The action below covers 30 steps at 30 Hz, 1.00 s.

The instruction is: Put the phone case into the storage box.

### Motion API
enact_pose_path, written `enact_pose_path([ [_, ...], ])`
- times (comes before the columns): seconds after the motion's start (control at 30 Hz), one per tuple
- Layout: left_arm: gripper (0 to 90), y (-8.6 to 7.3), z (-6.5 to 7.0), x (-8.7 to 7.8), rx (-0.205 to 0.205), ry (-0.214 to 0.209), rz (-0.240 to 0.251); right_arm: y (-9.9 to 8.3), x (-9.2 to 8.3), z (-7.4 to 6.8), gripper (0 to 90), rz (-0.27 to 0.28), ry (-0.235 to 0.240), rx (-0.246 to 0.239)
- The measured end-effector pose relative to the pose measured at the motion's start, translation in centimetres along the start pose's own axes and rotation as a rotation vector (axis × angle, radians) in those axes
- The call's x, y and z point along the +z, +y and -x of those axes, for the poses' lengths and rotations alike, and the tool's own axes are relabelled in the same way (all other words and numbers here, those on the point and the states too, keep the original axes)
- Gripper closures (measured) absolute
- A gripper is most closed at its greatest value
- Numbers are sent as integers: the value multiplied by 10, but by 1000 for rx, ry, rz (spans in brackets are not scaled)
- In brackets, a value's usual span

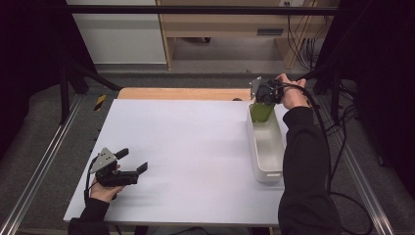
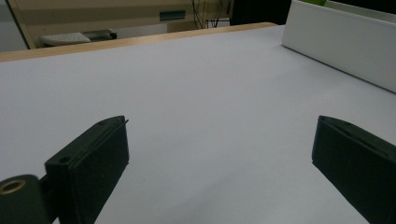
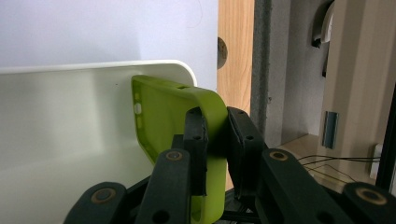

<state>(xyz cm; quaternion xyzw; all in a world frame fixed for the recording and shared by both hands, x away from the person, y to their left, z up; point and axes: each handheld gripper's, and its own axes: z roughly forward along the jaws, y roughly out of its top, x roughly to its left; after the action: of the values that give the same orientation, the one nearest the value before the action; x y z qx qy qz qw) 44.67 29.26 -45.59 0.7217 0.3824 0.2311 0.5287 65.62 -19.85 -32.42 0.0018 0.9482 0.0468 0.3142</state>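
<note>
High view: a white table (image 1: 195, 147) takes up the centre of the frame, with a wooden strip along its far edge; at right centre a long white bin (image 1: 266, 147) lies lengthwise; at its far end, upper right of centre, the right gripper (image 1: 265, 100) points down over the bin, clamped on a green phone case (image 1: 262, 112) whose lower part sits inside the bin's far end; a dark-sleeved arm runs up the right side to it, and a cable trails from it; at lower left the left gripper (image 1: 134, 160) lies low over the table, jaws apart, nothing between them. The grip itself is too small here to make out.

Left gripper view: the two black jaws rise at lower left and lower right, well apart, with bare table (image 2: 196, 93) between; the bin (image 2: 341, 46) appears as a white wall at upper right, cut off by the frame edge; a sliver of green shows above its rim, too small to identify here; the wooden strip and furniture cross the top.

Right gripper view: close detail that the high view lacks; the jaws, at lower centre, stand nearly together, pinching one wall of the case (image 3: 177, 116) near its corner; the case stands on edge, open side toward the left, against the bin's (image 3: 70, 126) inner end; its lower part is hidden behind the jaws; the table edge and floor lie at upper right.
</note>
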Motion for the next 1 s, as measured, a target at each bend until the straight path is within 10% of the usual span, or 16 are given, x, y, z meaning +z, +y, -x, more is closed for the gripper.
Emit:
enact_pose_path([
  [0.87,33,0,-1,0,-2,-1,0,6,10,4,784,-20,-4,-8],
  [1.0,33,0,-1,0,-1,0,-1,5,10,4,666,-27,-20,-3],
])
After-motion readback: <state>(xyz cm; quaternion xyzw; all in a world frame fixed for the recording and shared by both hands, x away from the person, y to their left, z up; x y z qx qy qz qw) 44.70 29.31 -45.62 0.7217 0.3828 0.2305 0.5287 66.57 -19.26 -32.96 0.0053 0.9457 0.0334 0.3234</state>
